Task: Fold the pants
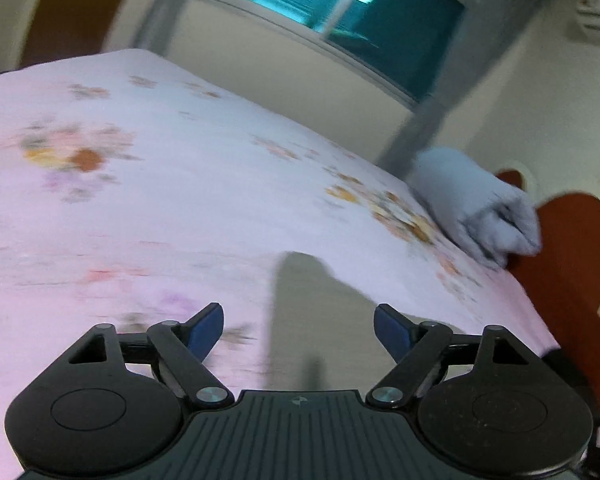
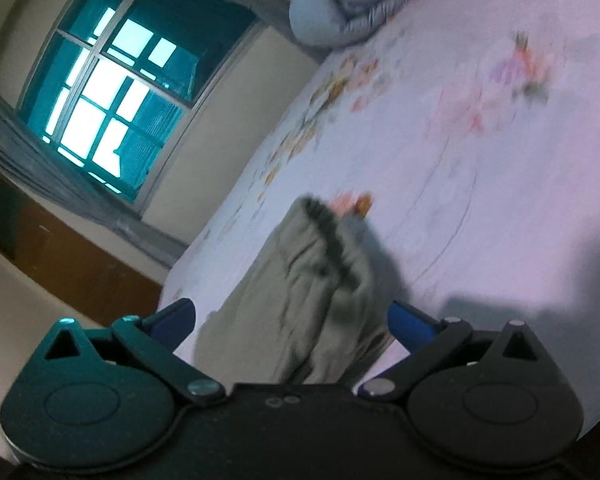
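Left hand-held gripper spread wide, blue pads gripping nothing, hovering over the near edge of the bed. Right hand-held gripper likewise wide open, with the pants bunched between its fingers; cannot tell whether the pads touch the cloth (no clamping visible). Pants olive-grey, crumpled in a heap near the bed's near edge, lower part cut off behind the gripper body. In the left view only a smooth grey-green strip of the pants, too blurred to read folds or seams; dark trim visible only from the right wrist. Folded grey blanket at the far corner by the red headboard, headboard missing from the right view. Window beyond the bed's far edge.
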